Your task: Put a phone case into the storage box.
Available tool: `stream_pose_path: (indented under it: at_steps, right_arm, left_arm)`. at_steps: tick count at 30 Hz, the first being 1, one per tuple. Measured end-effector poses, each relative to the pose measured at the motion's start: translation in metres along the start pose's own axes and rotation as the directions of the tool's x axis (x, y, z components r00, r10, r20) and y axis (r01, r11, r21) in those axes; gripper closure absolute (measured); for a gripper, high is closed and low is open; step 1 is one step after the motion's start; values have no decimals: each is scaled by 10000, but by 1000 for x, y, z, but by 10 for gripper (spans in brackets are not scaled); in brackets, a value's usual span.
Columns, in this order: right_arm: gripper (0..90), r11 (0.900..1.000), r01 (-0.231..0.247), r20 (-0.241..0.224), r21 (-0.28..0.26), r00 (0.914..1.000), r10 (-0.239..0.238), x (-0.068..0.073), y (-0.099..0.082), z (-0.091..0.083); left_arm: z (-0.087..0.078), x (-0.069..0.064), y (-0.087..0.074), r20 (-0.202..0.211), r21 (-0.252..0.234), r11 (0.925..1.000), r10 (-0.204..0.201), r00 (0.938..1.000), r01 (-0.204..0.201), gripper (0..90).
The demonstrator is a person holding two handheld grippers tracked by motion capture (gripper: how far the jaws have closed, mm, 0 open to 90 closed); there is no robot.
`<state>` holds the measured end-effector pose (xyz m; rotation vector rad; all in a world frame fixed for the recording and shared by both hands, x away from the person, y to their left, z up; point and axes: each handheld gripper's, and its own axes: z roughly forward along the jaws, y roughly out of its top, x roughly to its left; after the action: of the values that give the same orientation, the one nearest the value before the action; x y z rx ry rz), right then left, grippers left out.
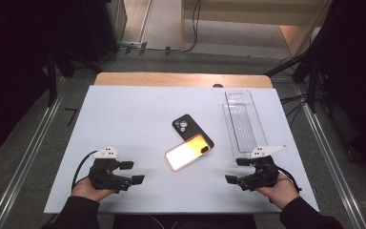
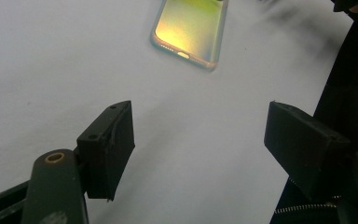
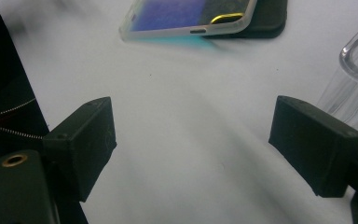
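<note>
White table (image 1: 124, 109) carries everything. Left of the phone (image 1: 188, 151), the left gripper (image 1: 132, 172) hangs with jaws apart, empty. The phone lies flat mid-table, long axis slanting far-right, its far end overlapping a black case (image 1: 185, 125). Right of the phone, a clear tray (image 1: 243, 119) holds nothing, and the right gripper (image 1: 234, 171) gapes empty.

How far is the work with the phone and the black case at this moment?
Done: nothing visible yet. The phone lies partly on the black case, not fitted into it. In hand: nothing; the left gripper and right gripper rest open near the table's front edge, apart from both. Left: probably the whole handling of phone and case. The clear tray lies empty.
</note>
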<state>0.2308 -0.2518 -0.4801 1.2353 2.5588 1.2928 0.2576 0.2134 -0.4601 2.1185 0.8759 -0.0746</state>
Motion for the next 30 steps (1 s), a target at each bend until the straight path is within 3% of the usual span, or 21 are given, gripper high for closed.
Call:
stream_pose_path:
  at_steps: [30]
  right_arm:
    - [126, 10000, 22, 113, 93, 9999, -23, -1, 0, 2]
  left_arm:
    - [0, 2, 0, -46, -25, 10000, 13, 10000, -13, 248]
